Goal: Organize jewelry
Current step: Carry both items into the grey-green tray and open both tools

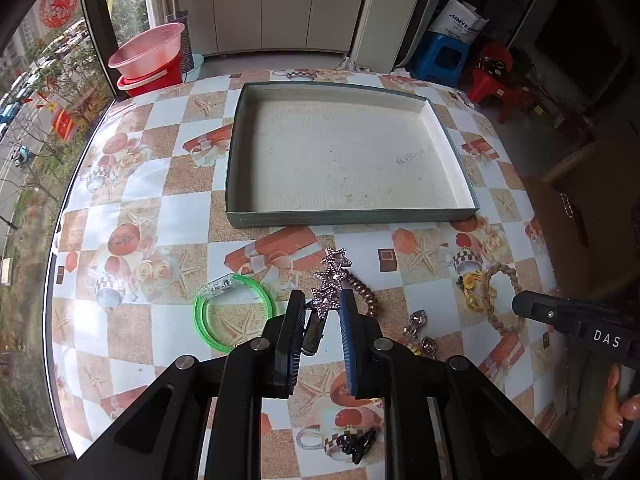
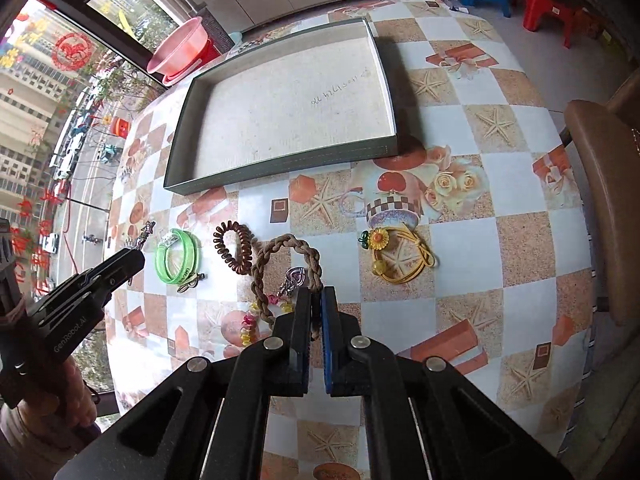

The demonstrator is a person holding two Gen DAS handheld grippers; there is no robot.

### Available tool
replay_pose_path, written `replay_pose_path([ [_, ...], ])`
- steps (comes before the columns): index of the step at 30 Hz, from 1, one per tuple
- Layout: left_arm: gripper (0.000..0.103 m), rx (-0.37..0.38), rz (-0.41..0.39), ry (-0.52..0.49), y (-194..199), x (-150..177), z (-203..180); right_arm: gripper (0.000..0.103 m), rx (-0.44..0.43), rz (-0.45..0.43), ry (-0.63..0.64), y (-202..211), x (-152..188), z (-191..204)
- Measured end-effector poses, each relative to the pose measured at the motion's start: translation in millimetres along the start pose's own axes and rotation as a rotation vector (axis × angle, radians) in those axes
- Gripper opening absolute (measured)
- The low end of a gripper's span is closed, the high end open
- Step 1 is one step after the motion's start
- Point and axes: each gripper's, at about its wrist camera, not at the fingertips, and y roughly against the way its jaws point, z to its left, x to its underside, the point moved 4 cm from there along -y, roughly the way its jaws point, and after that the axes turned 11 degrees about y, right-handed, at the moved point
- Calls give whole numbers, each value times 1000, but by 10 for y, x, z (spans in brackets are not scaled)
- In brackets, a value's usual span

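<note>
While the left gripper (image 1: 322,312) pinches a pink star hair clip (image 1: 330,284) above the bench (image 1: 180,184), the right gripper (image 2: 316,308) is pressed together on a brown braided rope loop (image 2: 288,256), a strand showing between its fingers. On the bench lie a green bangle (image 2: 178,256), a brown coil hair tie (image 2: 236,248) and a yellow sunflower hair tie (image 2: 400,256). Beyond them sits 1 shallow grey tray (image 1: 344,216).
</note>
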Motion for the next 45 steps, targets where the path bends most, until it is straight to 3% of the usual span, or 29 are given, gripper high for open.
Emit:
replay_pose_path([
  [6,31,-36,-43,38,-246,-521,-105,5,-3,-41,11,38,-577,-109],
  [15,31,-130,-21,19,-932,-912,-199,5,14,-17,-9,-434,-1221,-326],
  [28,31,-222,25,-64,-1540,-930,-309,5,51,65,6,-1089,-1386,-516],
  [35,31,-260,12,-101,-1538,-929,-364,6,60,73,9,-1134,-1404,-511],
  [42,31,-224,11,-60,-1436,-936,-320,8,14,60,-10,-1045,-1411,-465],
  [43,32,-222,4,-58,-1411,-939,-316,12,10,53,-13,-1023,-1413,-453],
  [44,32,-219,0,-58,-1388,-941,-313,24,8,46,-14,-999,-1421,-443],
  [45,58,-217,-3,-57,-1366,-943,-313,32,5,39,-14,-973,-1428,-432],
])
